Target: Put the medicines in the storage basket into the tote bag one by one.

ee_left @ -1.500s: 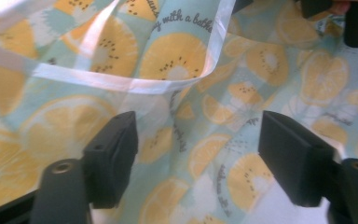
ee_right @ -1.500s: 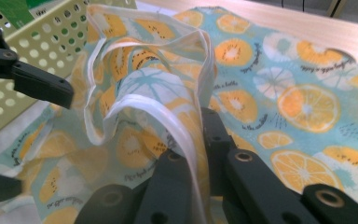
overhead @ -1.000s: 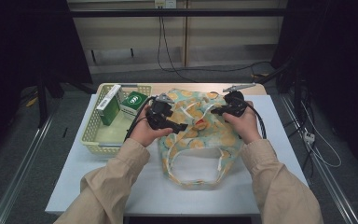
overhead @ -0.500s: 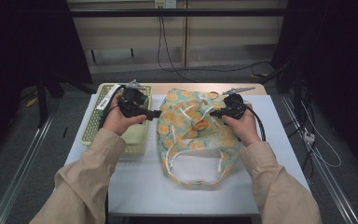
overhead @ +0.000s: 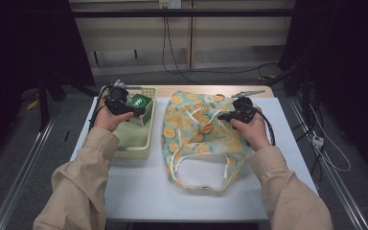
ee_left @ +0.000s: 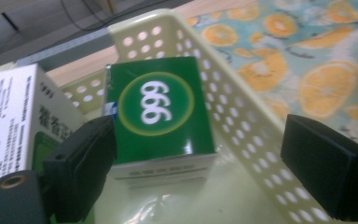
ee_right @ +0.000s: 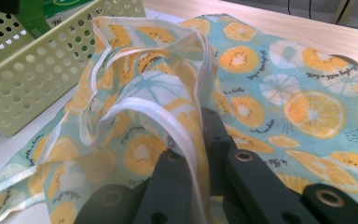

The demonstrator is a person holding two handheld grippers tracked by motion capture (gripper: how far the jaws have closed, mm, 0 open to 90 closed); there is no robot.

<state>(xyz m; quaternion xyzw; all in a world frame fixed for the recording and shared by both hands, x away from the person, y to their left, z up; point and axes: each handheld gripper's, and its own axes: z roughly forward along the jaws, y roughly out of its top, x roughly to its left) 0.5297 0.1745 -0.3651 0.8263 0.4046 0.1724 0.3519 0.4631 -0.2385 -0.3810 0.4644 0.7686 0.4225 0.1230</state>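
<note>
Left gripper [ee_left: 200, 158], fingers spread wide with nothing between them, hangs over the green box [ee_left: 161, 116] in the basket [overhead: 141, 143]. It should straddle the box squarely before squeezing, while the right gripper [ee_right: 200, 154] keeps its clamp on the bag [ee_right: 261, 93] rim.

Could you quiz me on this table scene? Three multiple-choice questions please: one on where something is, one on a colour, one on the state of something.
1. Where is the green cardboard box with the white 999 print?
A. inside the pale yellow perforated plastic basket
B. on the fabric bag
C. on the floor

2. What fruit colour dominates the print on the teal fabric tote bag?
A. purple
B. orange
C. red

3. How are the right tongs?
A. wide open above the basket
B. lying on the table
C. shut on the bag's cloth

Answers: 1 A, the basket wall rises around the box; 2 B, orange slices cover the cloth; 3 C, the jaws pinch a fold of cloth.
</note>
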